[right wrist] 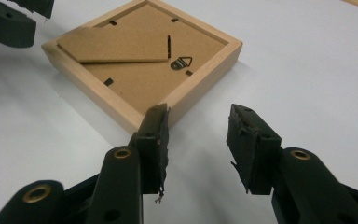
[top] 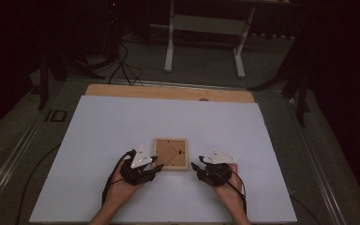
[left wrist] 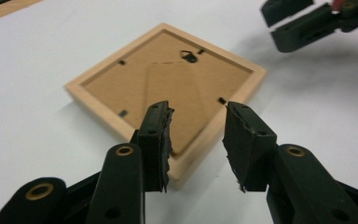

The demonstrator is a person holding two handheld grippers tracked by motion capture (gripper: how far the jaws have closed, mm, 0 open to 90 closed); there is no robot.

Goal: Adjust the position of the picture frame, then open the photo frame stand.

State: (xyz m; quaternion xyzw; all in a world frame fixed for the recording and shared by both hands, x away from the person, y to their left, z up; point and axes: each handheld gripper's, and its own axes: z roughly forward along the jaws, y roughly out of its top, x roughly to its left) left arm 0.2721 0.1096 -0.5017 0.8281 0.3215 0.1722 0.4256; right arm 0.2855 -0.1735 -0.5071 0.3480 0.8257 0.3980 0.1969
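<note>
A small wooden picture frame [top: 171, 153] lies face down on the white sheet [top: 122, 126], its brown backboard, stand flap and metal hanger up. My left gripper [top: 156, 165] sits at the frame's near left corner, and my right gripper [top: 195, 168] is just off its near right corner. In the left gripper view the frame [left wrist: 168, 88] lies beyond my open left gripper [left wrist: 196, 135], its near corner under the gap between the jaws. In the right gripper view the frame [right wrist: 144, 56] lies ahead and left of my open right gripper [right wrist: 198, 142], nothing between the pads.
The white sheet covers a wooden tabletop [top: 168, 92] whose far edge shows bare. A white metal stand [top: 206, 28] and cables [top: 122, 65] sit on the floor beyond the table. The other gripper's jaws [left wrist: 303, 28] show at the top right of the left gripper view.
</note>
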